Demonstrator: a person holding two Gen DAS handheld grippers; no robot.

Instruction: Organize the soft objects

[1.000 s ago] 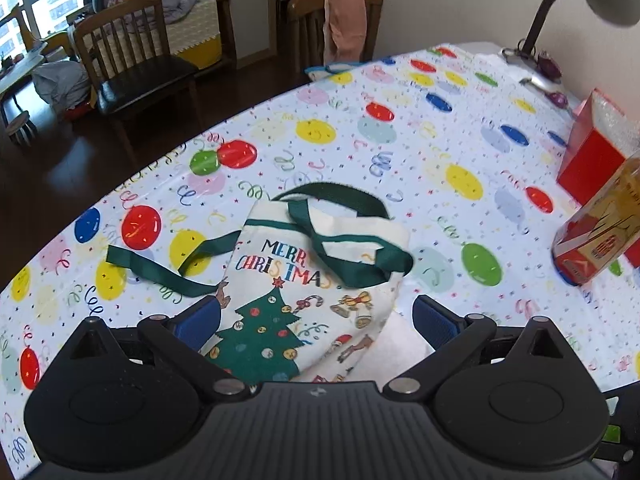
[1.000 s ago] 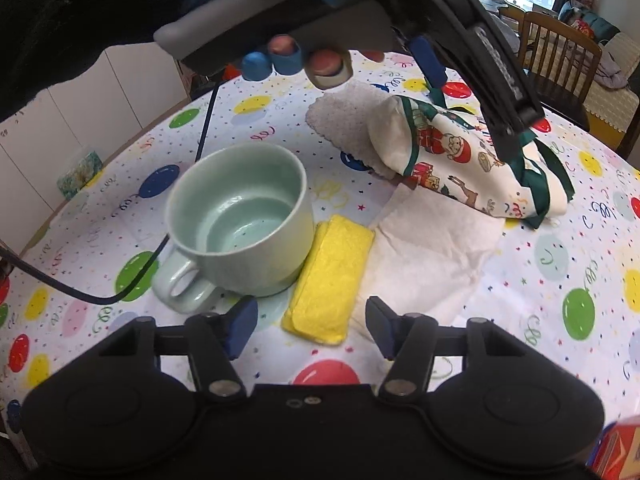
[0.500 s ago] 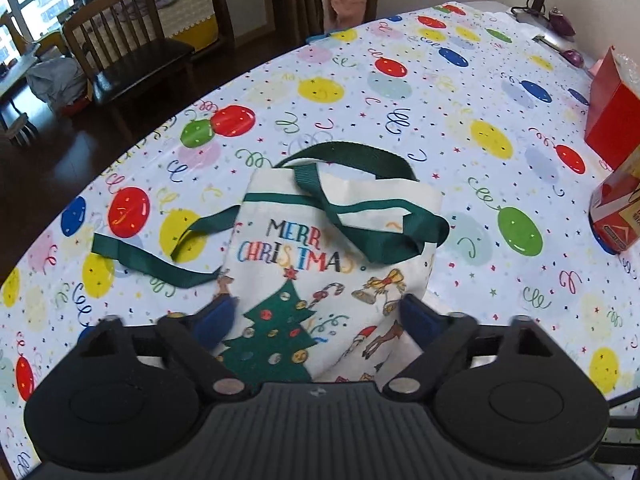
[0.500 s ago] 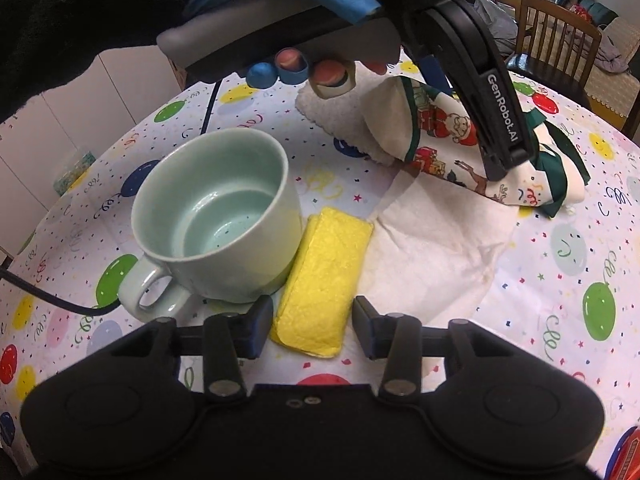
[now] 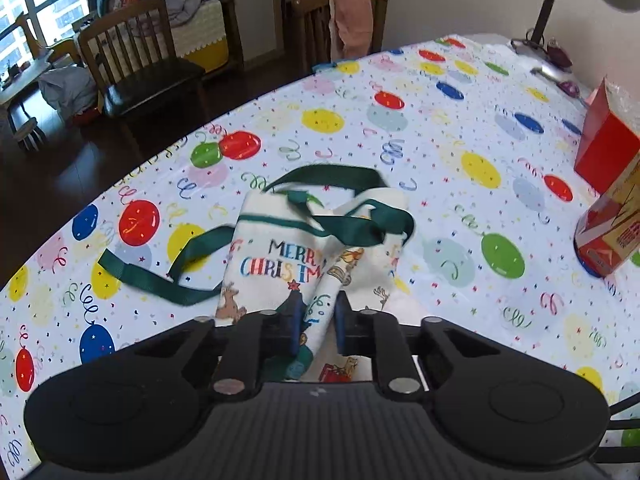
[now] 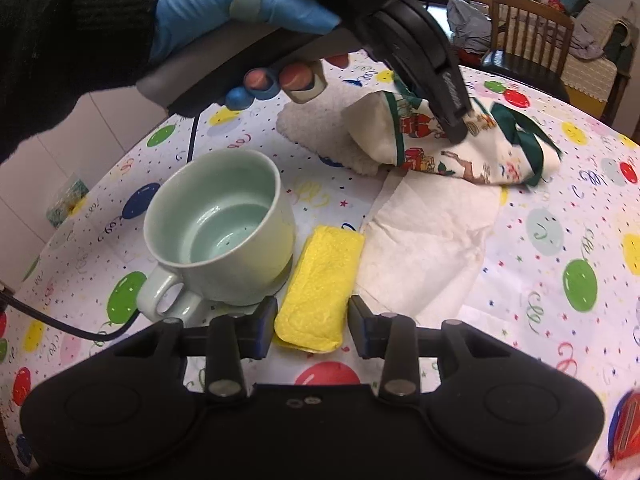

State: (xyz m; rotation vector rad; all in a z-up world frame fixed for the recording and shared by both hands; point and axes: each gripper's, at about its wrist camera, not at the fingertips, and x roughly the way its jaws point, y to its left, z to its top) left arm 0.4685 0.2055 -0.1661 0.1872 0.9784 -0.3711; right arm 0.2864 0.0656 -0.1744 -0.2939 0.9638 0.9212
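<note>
A white Christmas tote bag (image 5: 280,256) with green straps lies on the balloon-print tablecloth. My left gripper (image 5: 318,326) is shut on a pinched fold of the bag's near edge; it also shows in the right wrist view (image 6: 456,128), held by a blue-gloved hand. The bag (image 6: 472,152) is bunched up there. My right gripper (image 6: 312,326) is open, its fingers either side of the near end of a yellow sponge (image 6: 320,292). A white paper napkin (image 6: 428,236) lies beside the sponge, and a fuzzy white cloth (image 6: 320,128) lies behind the bag.
A pale green mug (image 6: 220,228) stands just left of the sponge. A black cable (image 6: 60,326) runs past the mug. Red boxes (image 5: 608,196) stand at the table's right. Wooden chairs (image 5: 136,60) and a desk lamp (image 5: 560,0) stand beyond the table's edge.
My left gripper has shut on the bag's near edge and bunched it up. My right gripper has moved in so its open fingers straddle the sponge's near end.
</note>
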